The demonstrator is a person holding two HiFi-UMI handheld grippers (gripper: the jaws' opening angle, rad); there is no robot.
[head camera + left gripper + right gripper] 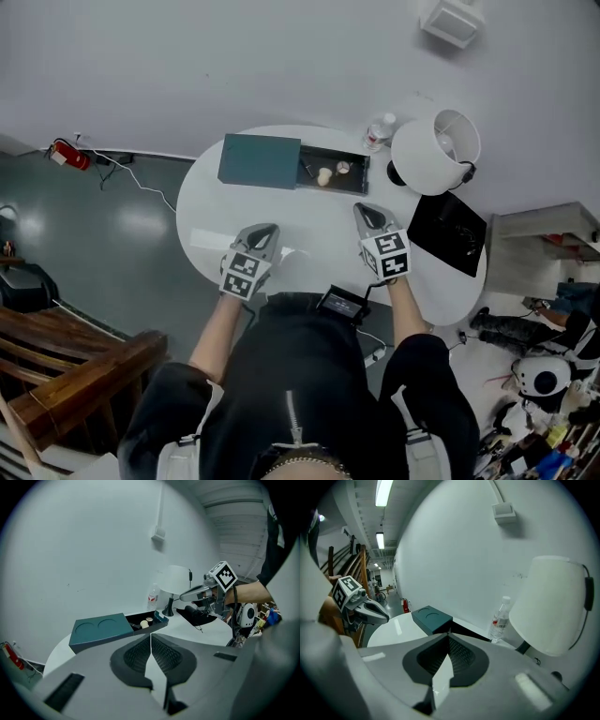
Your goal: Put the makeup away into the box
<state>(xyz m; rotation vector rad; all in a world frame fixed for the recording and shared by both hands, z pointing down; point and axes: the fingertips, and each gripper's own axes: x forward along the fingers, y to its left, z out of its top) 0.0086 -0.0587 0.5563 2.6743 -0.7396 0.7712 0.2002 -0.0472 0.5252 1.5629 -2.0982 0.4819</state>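
Black top (309,375), grey hand-held grippers (267,228) (367,208) with marker cubes (242,274) (387,255).

Flat, dimmish indoor light, soft shadows. Long white ceiling strip lights (383,491) bright in right gripper view; glare streak on round white table (397,627). Gripper views fisheye, black corners; grey right gripper (448,637) foreground soft.

Round white table (314,220) bears box (260,161), bottle (380,131), lamp (434,153).
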